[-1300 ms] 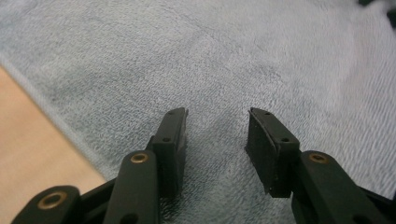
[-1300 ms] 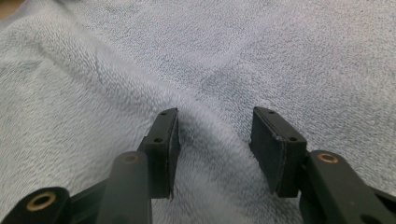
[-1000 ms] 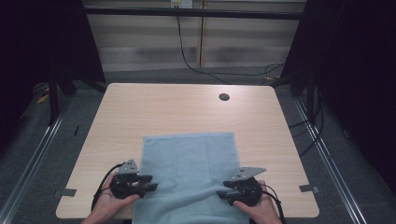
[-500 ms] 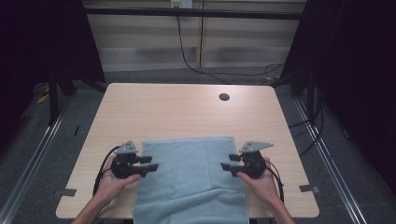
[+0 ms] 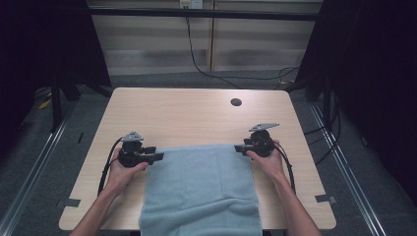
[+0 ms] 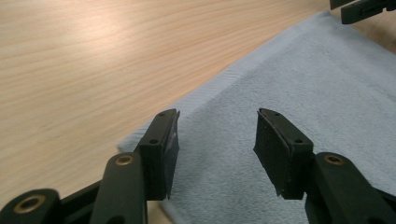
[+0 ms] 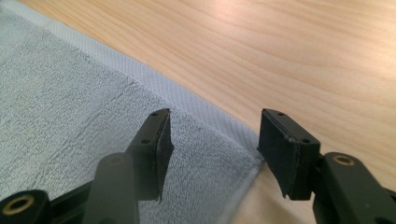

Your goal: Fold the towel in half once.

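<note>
A light blue towel (image 5: 201,187) lies flat on the wooden table (image 5: 187,113), its near end hanging over the front edge. My left gripper (image 5: 160,156) is at the towel's far left corner, my right gripper (image 5: 237,147) at its far right corner. In the left gripper view the left gripper (image 6: 217,135) is open, jaws straddling the towel (image 6: 303,79) corner just above it. In the right gripper view the right gripper (image 7: 212,135) is open too, one jaw over the towel (image 7: 70,93), the other past its hemmed corner over bare wood.
A dark round hole (image 5: 236,102) sits in the tabletop at the far right. Bare wood stretches beyond the towel's far edge. Cables trail from both grippers along the table. Dark curtains and floor rails flank the table.
Both grippers have moved away from the person along the towel's sides, from near the front edge up to its far corners. The towel has stayed roughly in place.
</note>
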`<state>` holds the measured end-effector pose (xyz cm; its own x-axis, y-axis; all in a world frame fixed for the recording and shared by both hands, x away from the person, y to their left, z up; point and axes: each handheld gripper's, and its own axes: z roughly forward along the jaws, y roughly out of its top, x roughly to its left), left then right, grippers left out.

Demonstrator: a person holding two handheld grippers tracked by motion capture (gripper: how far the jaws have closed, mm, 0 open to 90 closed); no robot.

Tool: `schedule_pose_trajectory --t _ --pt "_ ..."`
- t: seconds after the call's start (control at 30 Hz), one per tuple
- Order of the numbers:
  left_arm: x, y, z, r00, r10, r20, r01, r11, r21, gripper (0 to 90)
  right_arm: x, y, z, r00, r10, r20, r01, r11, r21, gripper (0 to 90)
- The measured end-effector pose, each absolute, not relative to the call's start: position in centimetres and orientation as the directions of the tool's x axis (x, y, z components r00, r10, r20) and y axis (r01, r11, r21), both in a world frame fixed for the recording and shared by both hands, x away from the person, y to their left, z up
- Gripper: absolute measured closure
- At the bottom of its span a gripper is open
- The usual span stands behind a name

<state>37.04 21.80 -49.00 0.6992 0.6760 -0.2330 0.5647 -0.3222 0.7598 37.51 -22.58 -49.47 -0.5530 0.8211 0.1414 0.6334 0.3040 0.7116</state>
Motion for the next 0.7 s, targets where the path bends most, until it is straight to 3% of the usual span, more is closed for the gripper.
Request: schedule_pose_trajectory --t 0.17,0.3,0.47,0.53,0.6,0.7 --pt "37.6 22.4 -49.3 0.674 0.694 -0.251 0.581 -0.289 0.761 47.6 37.8 -22.6 -50.2 -0.553 0.818 0.157 0.639 0.295 0.71 40.2" --pt "38.2 22.7 -49.6 0.66 0.706 -0.258 0.583 -0.265 0.768 46.2 37.3 -21.9 -50.4 -0.571 0.818 0.071 0.597 0.355 0.719 39.6" --pt "38.6 23.1 -49.9 0.656 0.716 -0.237 0.586 -0.285 0.759 43.5 36.9 -21.2 -50.5 -0.591 0.806 0.029 0.591 0.408 0.696 44.8" --pt "38.5 23.0 -49.8 0.661 0.714 -0.231 0.579 -0.29 0.762 41.9 36.6 -21.4 -50.4 -0.591 0.806 0.03 0.589 0.405 0.699 51.8" --pt "38.5 22.6 -49.8 0.667 0.711 -0.222 0.576 -0.303 0.759 40.5 36.2 -21.7 -50.4 -0.589 0.807 0.049 0.592 0.389 0.706 68.0" --pt "38.4 21.9 -50.0 0.688 0.696 -0.205 0.564 -0.336 0.754 37.2 35.5 -22.1 -50.4 -0.592 0.803 0.072 0.6 0.38 0.704 80.2"
